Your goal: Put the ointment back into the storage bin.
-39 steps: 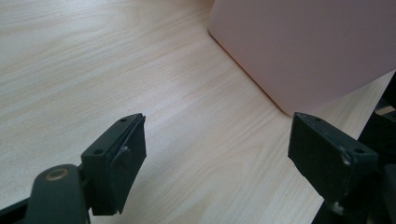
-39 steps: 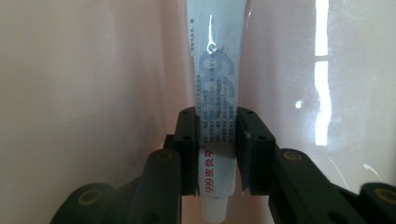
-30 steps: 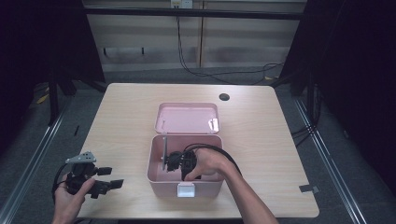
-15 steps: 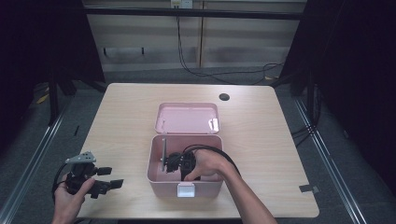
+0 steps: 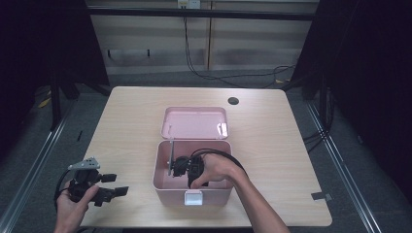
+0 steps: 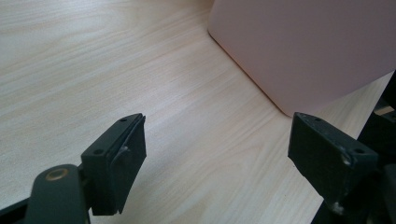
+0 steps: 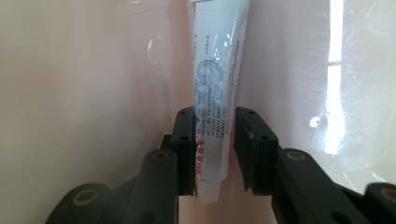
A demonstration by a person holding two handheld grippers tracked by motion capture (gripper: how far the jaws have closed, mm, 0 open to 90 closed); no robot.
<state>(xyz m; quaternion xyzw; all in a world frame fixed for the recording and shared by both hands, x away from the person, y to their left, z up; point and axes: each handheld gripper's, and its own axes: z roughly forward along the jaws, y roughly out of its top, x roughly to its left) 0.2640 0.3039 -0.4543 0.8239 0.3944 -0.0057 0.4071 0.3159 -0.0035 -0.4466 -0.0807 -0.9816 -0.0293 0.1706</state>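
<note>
Right gripper barely parted around tube

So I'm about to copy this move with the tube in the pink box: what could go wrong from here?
The right gripper has just been opening with the tube between its jaws, near the cap end. The left pad seems to touch; a gap shows at the right, so the tube may slip or tip inside the pink box. The walls stand close, so the jaws could knock them on the way out.
</note>
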